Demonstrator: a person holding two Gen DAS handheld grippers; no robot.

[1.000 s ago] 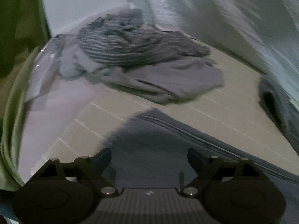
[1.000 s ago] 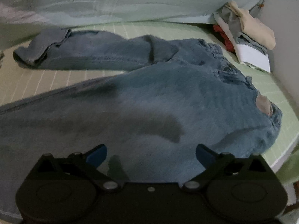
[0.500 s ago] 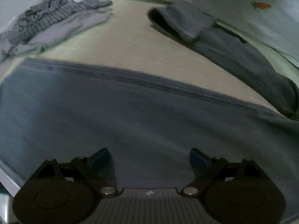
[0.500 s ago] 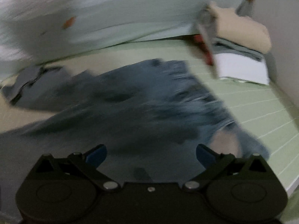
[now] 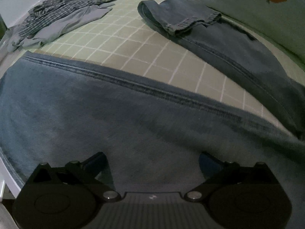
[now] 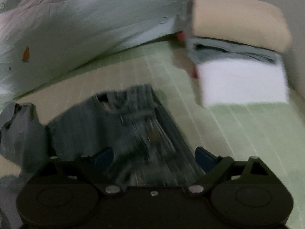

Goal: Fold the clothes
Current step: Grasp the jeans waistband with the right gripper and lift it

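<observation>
1. Sweeping sideways since a second ago, the left gripper point(image 5: 152, 159) now looks down on the near leg of the blue denim jeans point(image 5: 106, 118), where earlier it faced the crumpled pile of grey checked and plain clothes point(image 5: 57, 13) at close range; that pile now sits far off at the upper left.
2. Its jaws are opening and stand wide; denim lies under and between the fingers, but the pads do not press on it.
3. The jeans lie spread on the pale green bed sheet with a white grid pattern point(image 5: 144, 47), the far leg doubled back at its cuff point(image 5: 181, 15).
4. The right gripper point(image 6: 152, 155) has swung from the wide seat of the jeans to their waistband end point(image 6: 137, 126), which shows blurred between the fingers.
5. Its jaws are closing but still well apart; no pad visibly grips the cloth.
6. The folded stack of beige, grey and white garments point(image 6: 238, 53) fills the upper right of the right wrist view, larger than before, beside the light blue quilt with a carrot print point(image 6: 85, 22).
7. No container shows in either view; the stack rests directly on the sheet.
</observation>
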